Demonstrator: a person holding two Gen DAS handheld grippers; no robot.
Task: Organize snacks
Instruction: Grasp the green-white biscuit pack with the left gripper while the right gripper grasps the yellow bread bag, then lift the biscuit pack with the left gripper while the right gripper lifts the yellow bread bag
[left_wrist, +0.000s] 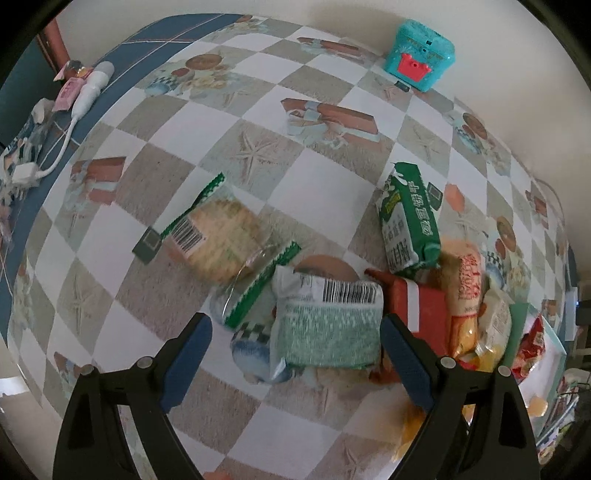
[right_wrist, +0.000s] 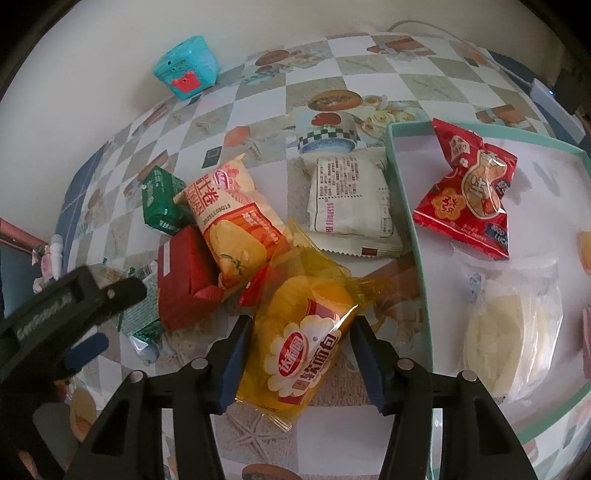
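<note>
Snack packets lie on a checkered tablecloth. My left gripper (left_wrist: 295, 347) is open, its blue pads on either side of a green-and-white packet with a barcode (left_wrist: 328, 325). A clear cracker packet (left_wrist: 225, 236), a green biscuit packet (left_wrist: 410, 218) and a red packet (left_wrist: 424, 310) lie nearby. My right gripper (right_wrist: 301, 354) is open around a yellow soft-bread packet (right_wrist: 299, 343) without clearly pressing it. An orange packet (right_wrist: 236, 221) and a white packet (right_wrist: 351, 206) lie beyond. A teal-rimmed tray (right_wrist: 410, 221) at right holds a red snack (right_wrist: 465, 192) and a clear-wrapped white cake (right_wrist: 506, 336).
A teal toy box with a red front (left_wrist: 421, 55) stands at the table's far edge by the wall. A white cable and adapter (left_wrist: 85, 96) lie on the blue border at far left. The left gripper's body (right_wrist: 55, 314) shows at the left of the right wrist view.
</note>
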